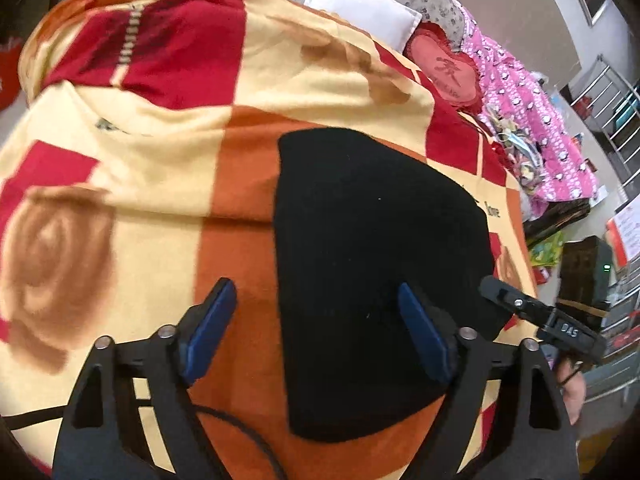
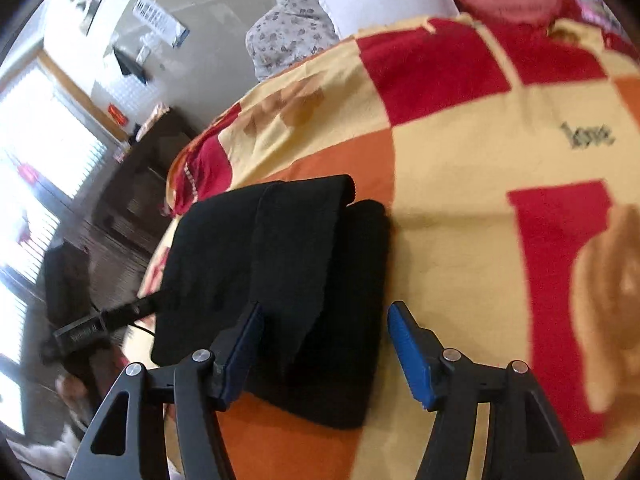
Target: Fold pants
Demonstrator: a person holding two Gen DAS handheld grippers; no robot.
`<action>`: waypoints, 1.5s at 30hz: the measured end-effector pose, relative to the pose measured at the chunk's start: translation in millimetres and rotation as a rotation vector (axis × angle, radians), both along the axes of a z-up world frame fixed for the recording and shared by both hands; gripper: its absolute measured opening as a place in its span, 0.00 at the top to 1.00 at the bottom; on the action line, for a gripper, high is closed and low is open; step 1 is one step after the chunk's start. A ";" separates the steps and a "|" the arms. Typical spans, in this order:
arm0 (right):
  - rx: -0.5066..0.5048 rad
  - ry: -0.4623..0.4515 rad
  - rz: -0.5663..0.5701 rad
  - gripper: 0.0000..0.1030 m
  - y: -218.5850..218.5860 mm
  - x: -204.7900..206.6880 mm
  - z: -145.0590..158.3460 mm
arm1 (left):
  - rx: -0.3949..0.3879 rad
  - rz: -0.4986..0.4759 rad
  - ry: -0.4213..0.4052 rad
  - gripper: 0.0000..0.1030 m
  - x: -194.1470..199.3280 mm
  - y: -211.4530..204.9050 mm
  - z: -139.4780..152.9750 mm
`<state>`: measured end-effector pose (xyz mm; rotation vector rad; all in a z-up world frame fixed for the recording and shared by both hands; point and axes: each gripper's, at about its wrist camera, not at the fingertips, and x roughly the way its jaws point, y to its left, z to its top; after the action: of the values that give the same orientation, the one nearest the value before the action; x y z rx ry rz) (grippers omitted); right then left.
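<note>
1. We're over the bed, and the black pants [image 1: 376,248] lie folded into a compact bundle on the checked blanket [image 1: 160,160], on an orange square of its red, cream and orange pattern.
2. From the right wrist view, the pants [image 2: 280,264] show stacked layers, a narrower fold lying on top of a wider one.
3. Our left claw [image 1: 316,332] is spread wide with nothing pinched; one blue pad hangs over the pants, the other over bare blanket.
4. Our right claw [image 2: 324,348] also stands apart, gripping nothing; the near edge of the pants sits between its blue pads, though we can't tell if the left pad touches the cloth.
5. The right claw [image 1: 544,320] pokes in at the right edge of the left wrist view, just beside the pants.
6. At the head of the bed we see a white pillow [image 1: 360,4], a red heart cushion [image 1: 444,68] and a pink patterned cloth [image 1: 536,120].
</note>
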<state>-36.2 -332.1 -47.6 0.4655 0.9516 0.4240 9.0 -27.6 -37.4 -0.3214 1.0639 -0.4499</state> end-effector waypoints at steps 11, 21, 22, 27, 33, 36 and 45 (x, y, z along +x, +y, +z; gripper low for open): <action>-0.011 -0.143 0.039 0.63 19.5 7.5 30.0 | -0.030 -0.085 -0.064 0.34 13.8 -21.6 24.6; -0.113 -0.097 0.027 0.57 25.7 78.3 21.6 | 0.032 -0.024 0.001 0.30 68.3 -23.3 0.8; -0.141 -0.075 0.022 0.55 25.9 81.8 15.7 | 0.033 -0.020 -0.004 0.29 67.6 -22.9 0.8; -0.241 -0.112 -0.005 0.54 22.4 65.6 31.2 | 0.136 -0.007 -0.063 0.29 57.5 -26.0 14.7; -0.254 -0.198 0.055 0.54 43.1 48.5 64.1 | 0.184 0.024 -0.115 0.29 49.6 -25.3 26.5; -0.328 -0.180 0.074 0.54 64.0 46.1 53.6 | 0.220 0.039 -0.119 0.29 45.5 -26.7 25.3; -0.388 -0.197 0.050 0.54 80.0 30.4 56.4 | 0.278 0.092 -0.185 0.29 21.6 -23.9 36.9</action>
<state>-5.8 -252.0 8.7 0.0463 0.8300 0.3138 30.5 -51.5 -0.5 -0.0791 0.9125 -0.2399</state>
